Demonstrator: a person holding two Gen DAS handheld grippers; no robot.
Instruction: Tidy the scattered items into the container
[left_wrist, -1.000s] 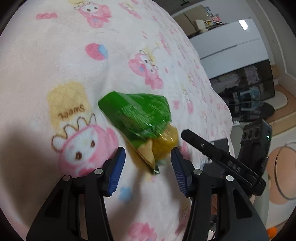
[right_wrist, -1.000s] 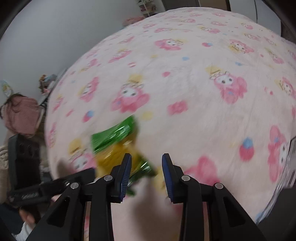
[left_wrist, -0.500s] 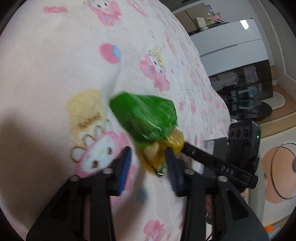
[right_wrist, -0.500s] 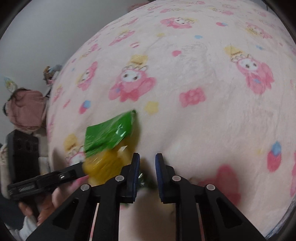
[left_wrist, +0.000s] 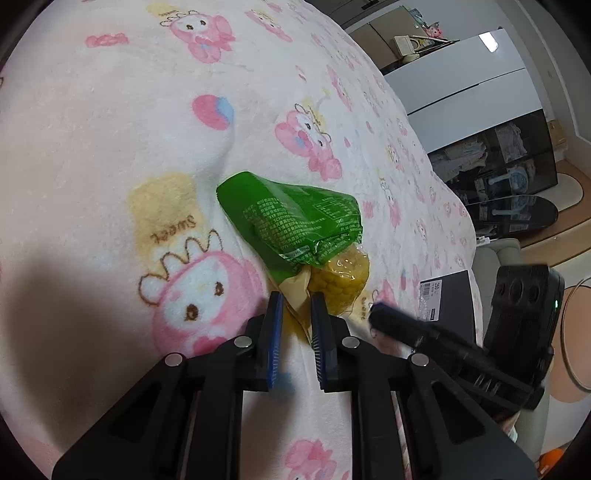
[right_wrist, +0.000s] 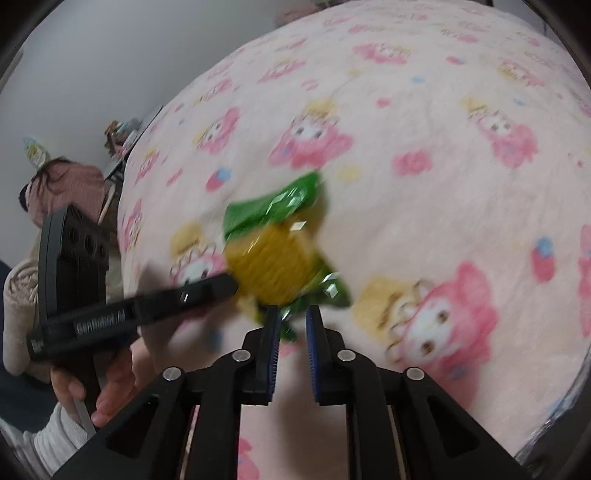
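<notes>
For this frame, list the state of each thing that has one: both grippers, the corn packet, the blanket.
Left gripper: shut on the corn packet's yellowish end.
Right gripper: nearly shut on the packet's green edge; the view is blurred.
Corn packet: sealed, crumpled, pinched at two ends.
Blanket: spread out, creased beside the packet.

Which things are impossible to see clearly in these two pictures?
- Container: in neither view.
- Corn packet: its print is too small to read in the left wrist view, and motion-blurred in the right wrist view.
- Right gripper: blur hides whether it pinches the packet's edge.
- Left gripper: its pads cover the packet's tip.
</notes>
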